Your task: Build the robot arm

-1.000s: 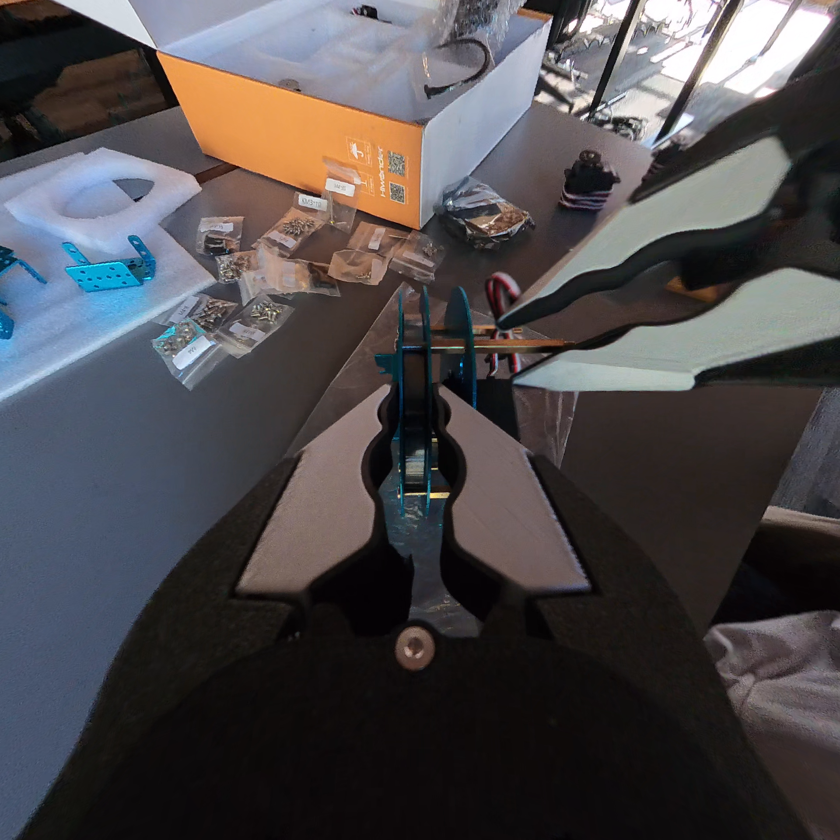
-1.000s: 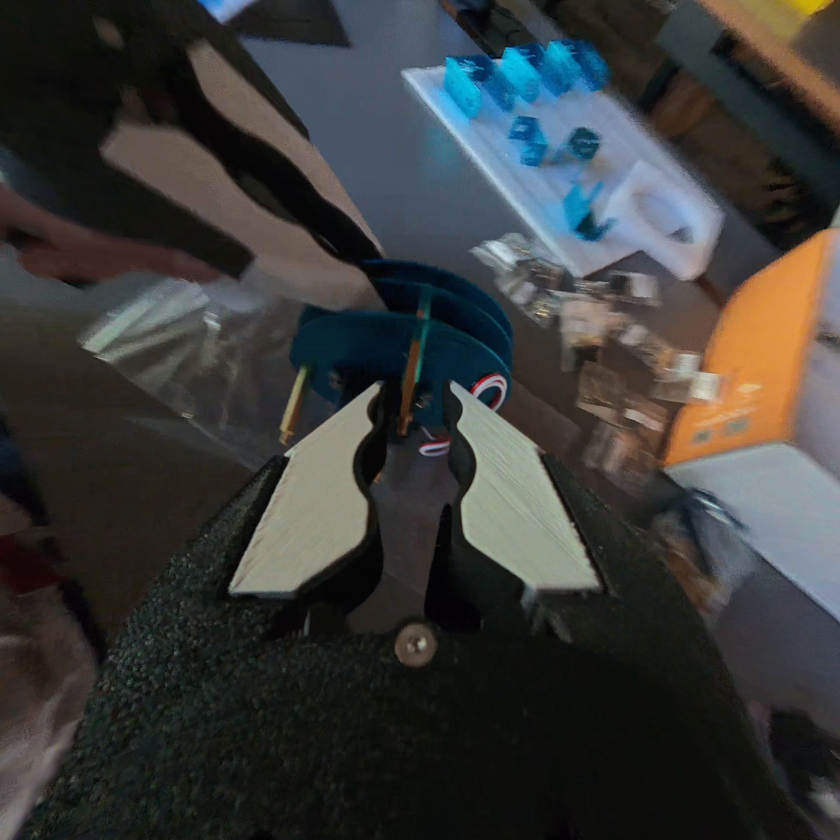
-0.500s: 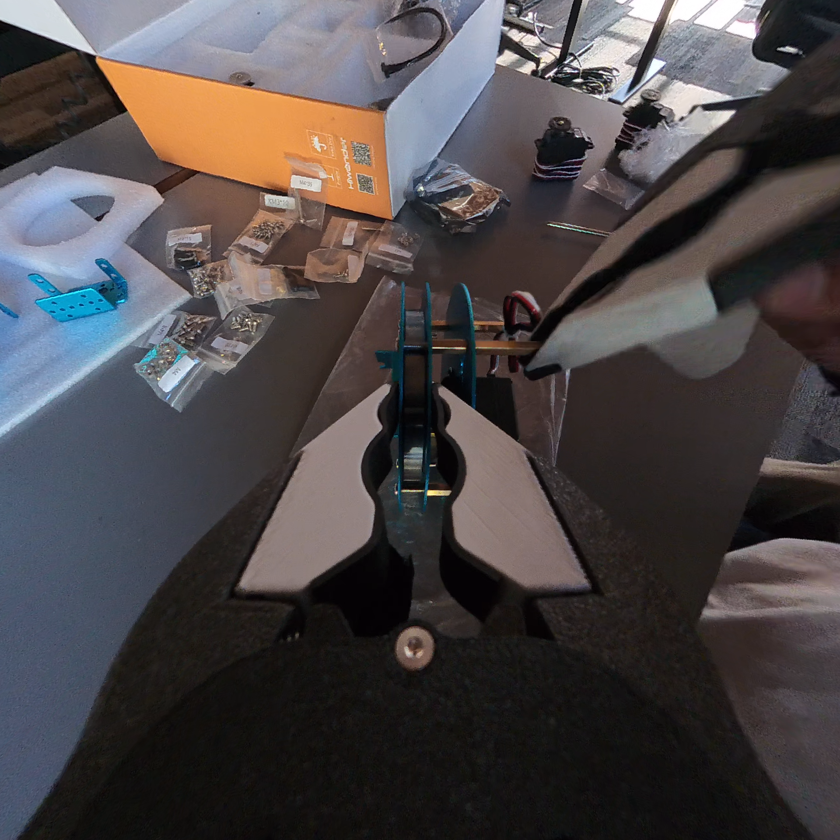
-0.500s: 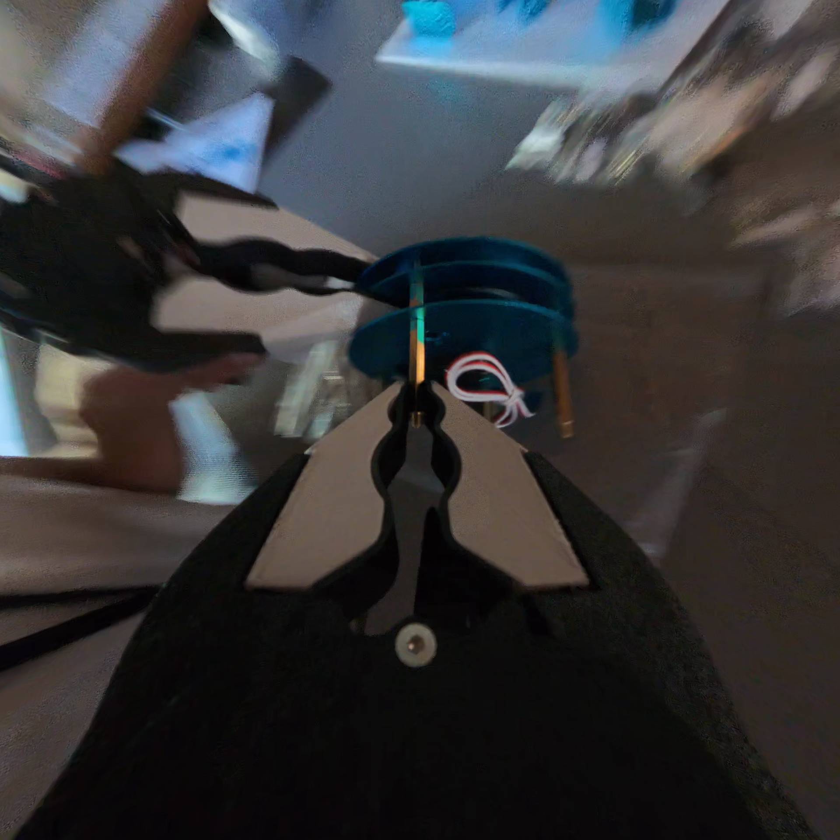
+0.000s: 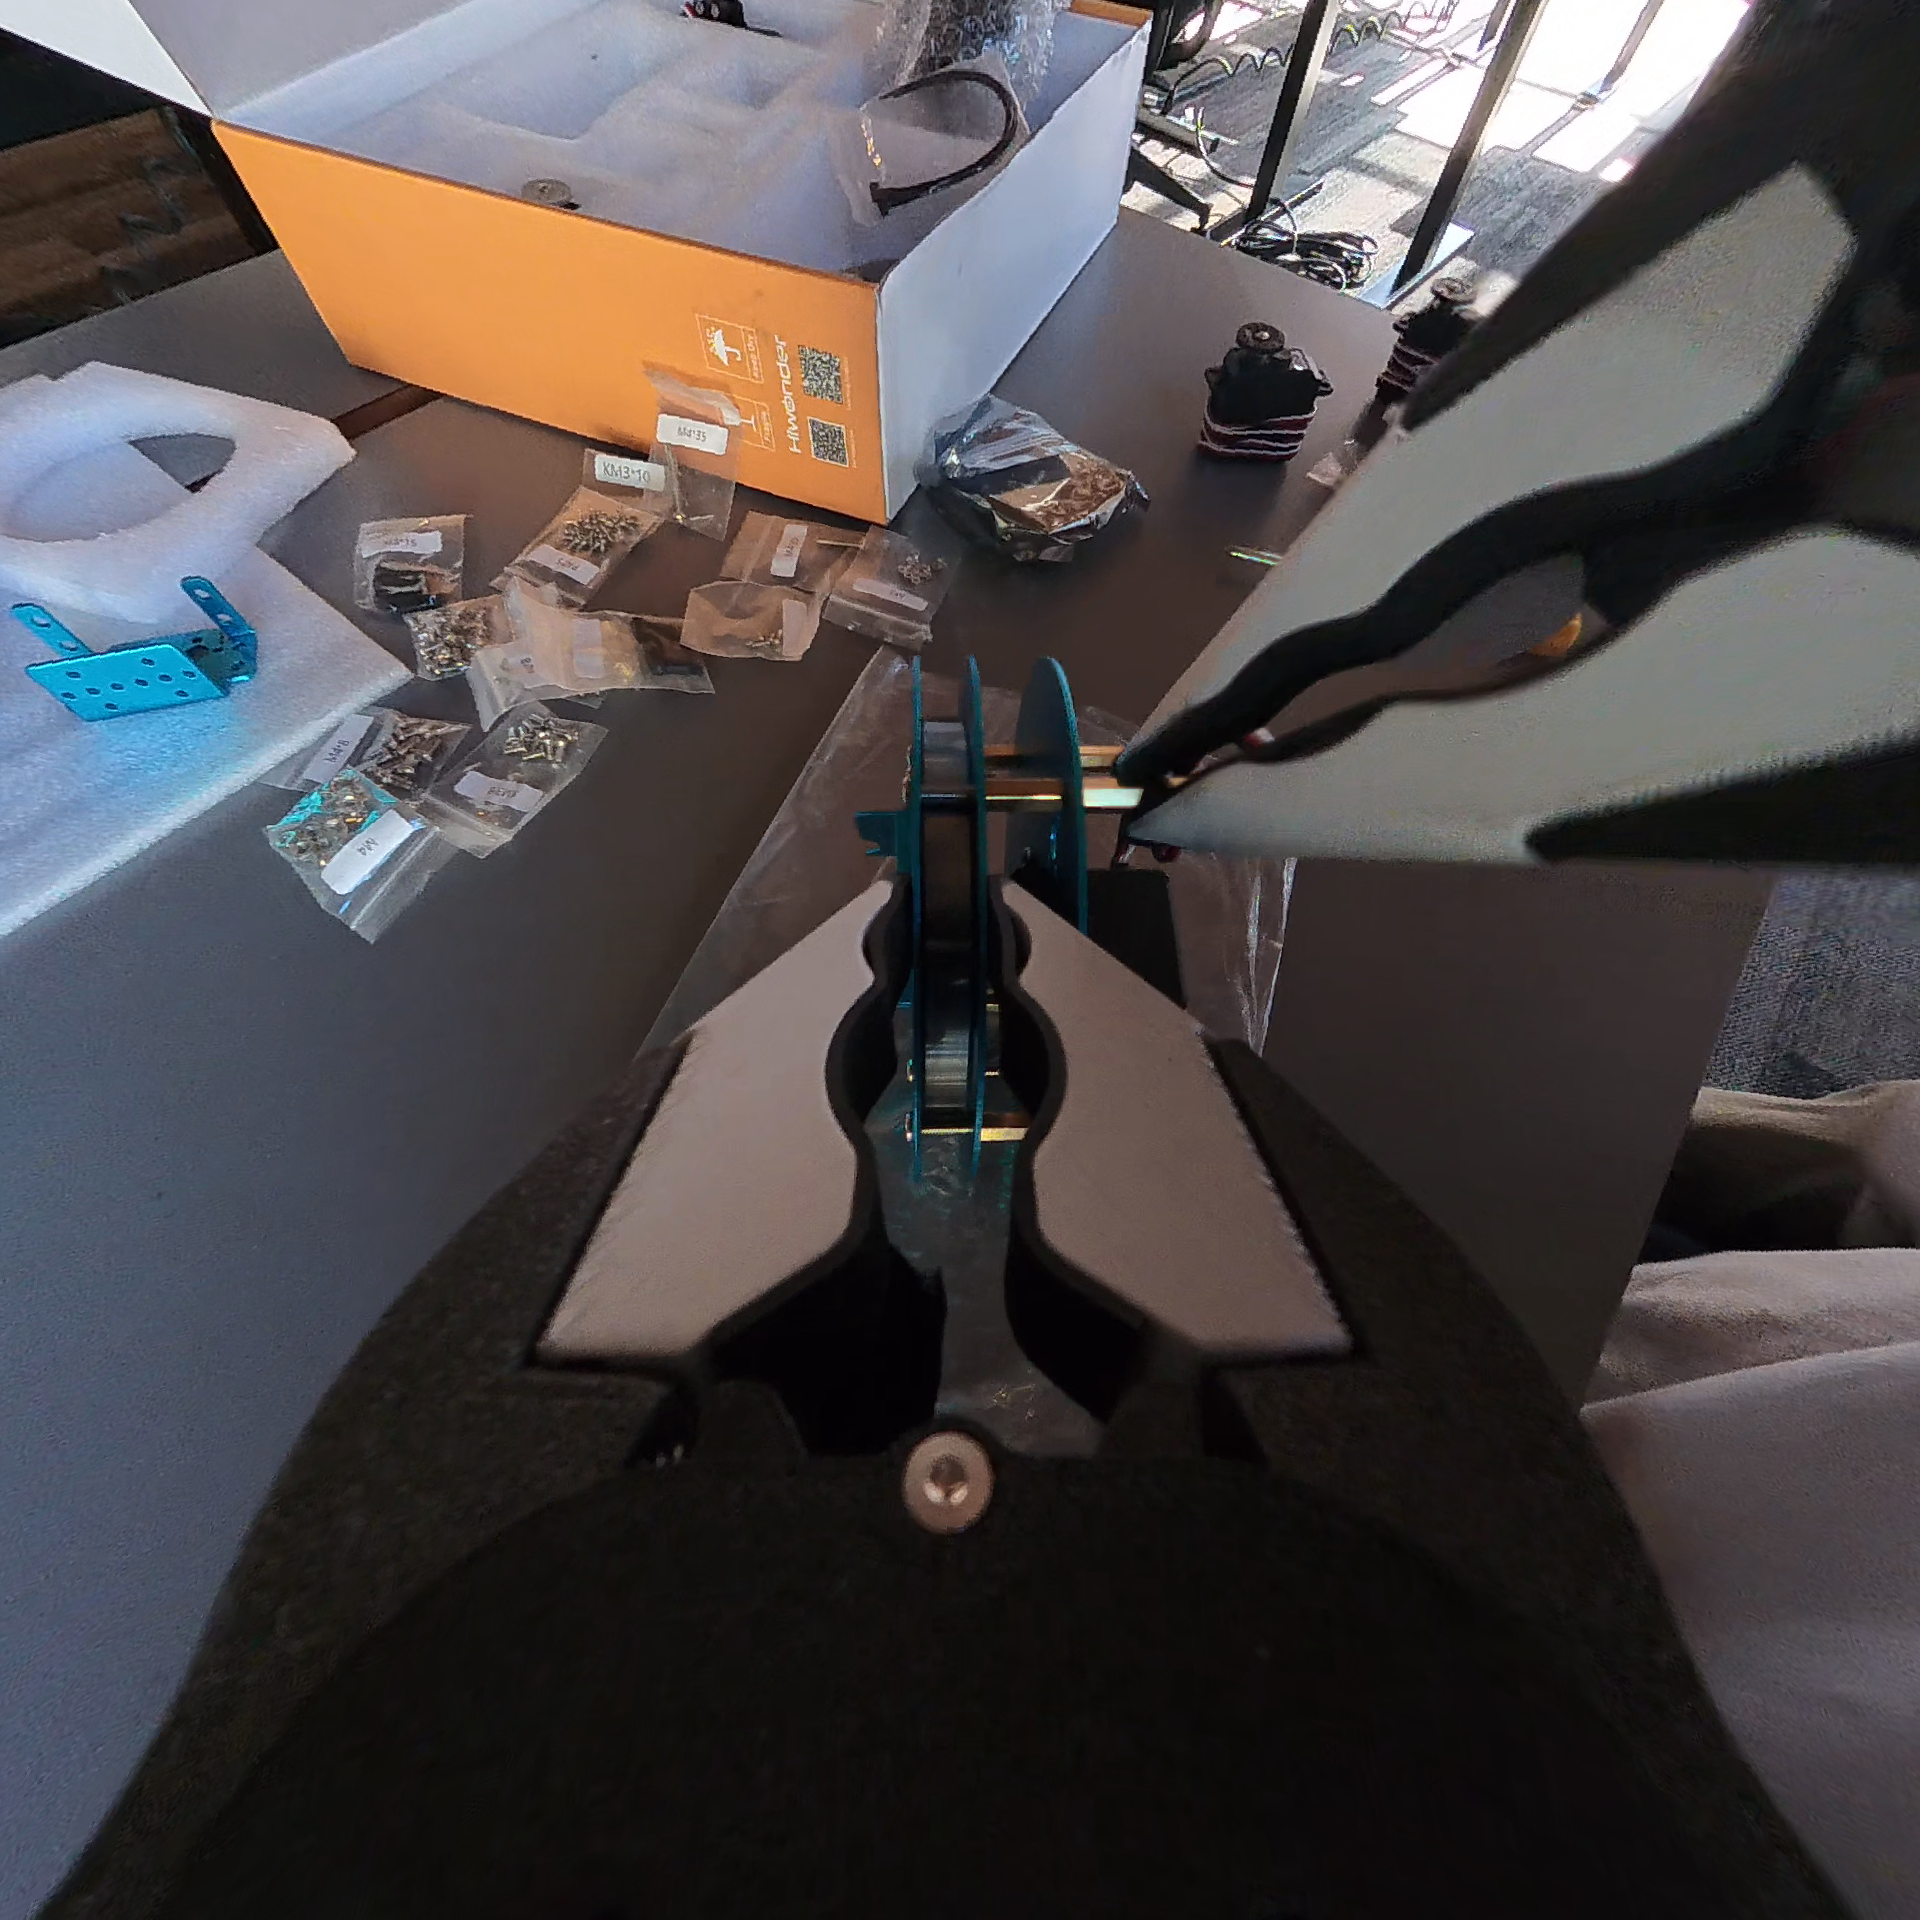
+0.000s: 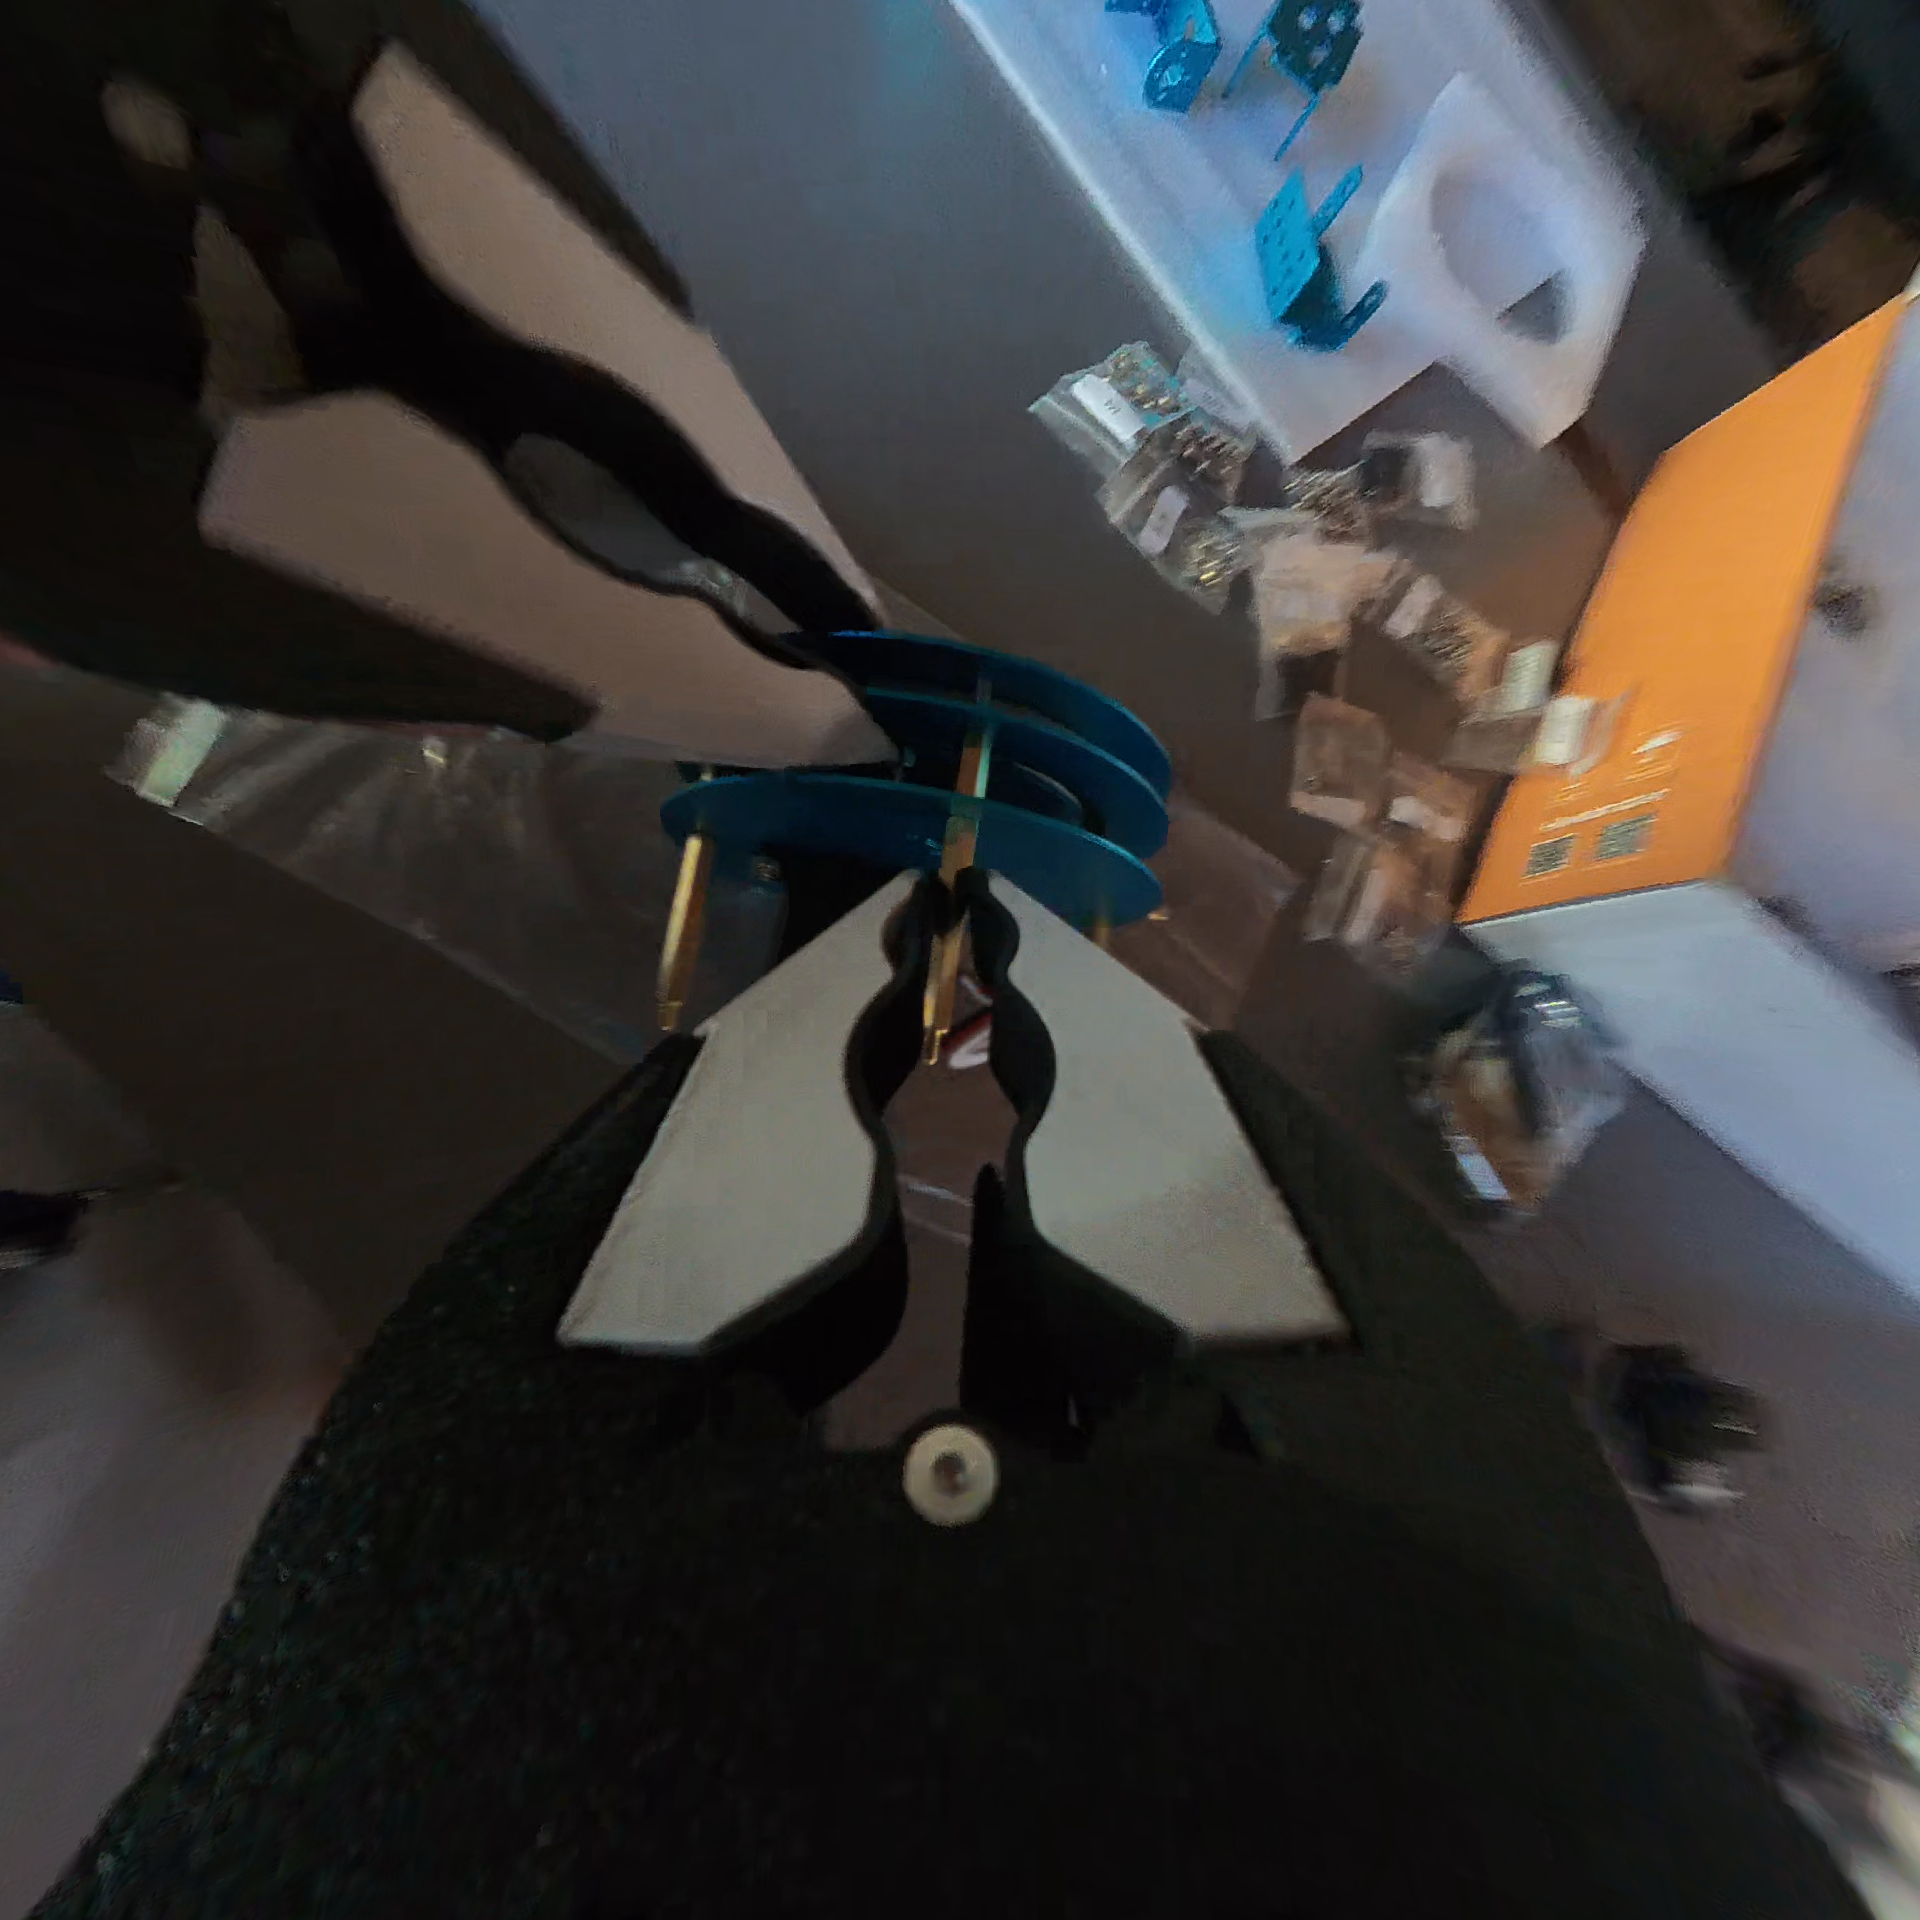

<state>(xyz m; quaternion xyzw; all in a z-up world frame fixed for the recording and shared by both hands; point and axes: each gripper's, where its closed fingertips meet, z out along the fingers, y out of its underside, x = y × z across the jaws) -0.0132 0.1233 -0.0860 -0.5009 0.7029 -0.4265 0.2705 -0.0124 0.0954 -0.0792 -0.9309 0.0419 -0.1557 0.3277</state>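
Observation:
My left gripper (image 5: 945,883) is shut on the rim of a blue disc assembly (image 5: 1049,769), held on edge above a clear plastic bag (image 5: 790,831). The assembly is three blue discs joined by brass standoffs (image 5: 1101,795). My right gripper (image 5: 1132,798) reaches in from the right, its tips shut on the end of one standoff. In the blurred right wrist view, the right gripper (image 6: 951,894) pinches that brass standoff (image 6: 940,987) below the lowest disc (image 6: 831,821). The left gripper (image 6: 862,701) grips the discs from the upper left. A red and white wire (image 6: 971,1051) shows behind the fingers.
An open orange and white box (image 5: 582,301) stands at the back. Several small bags of screws (image 5: 540,644) lie before it. White foam (image 5: 135,478) with a blue bracket (image 5: 145,665) is on the left. A dark bag (image 5: 1029,488) and a black servo (image 5: 1257,405) are at the back right. The table edge (image 5: 1662,1122) runs close on the right. The grippers are tip to tip, or close to it.
The right gripper was open around the standoff and has shut on it, then twisted about it. The left gripper has kept its hold on the discs almost unmoved.

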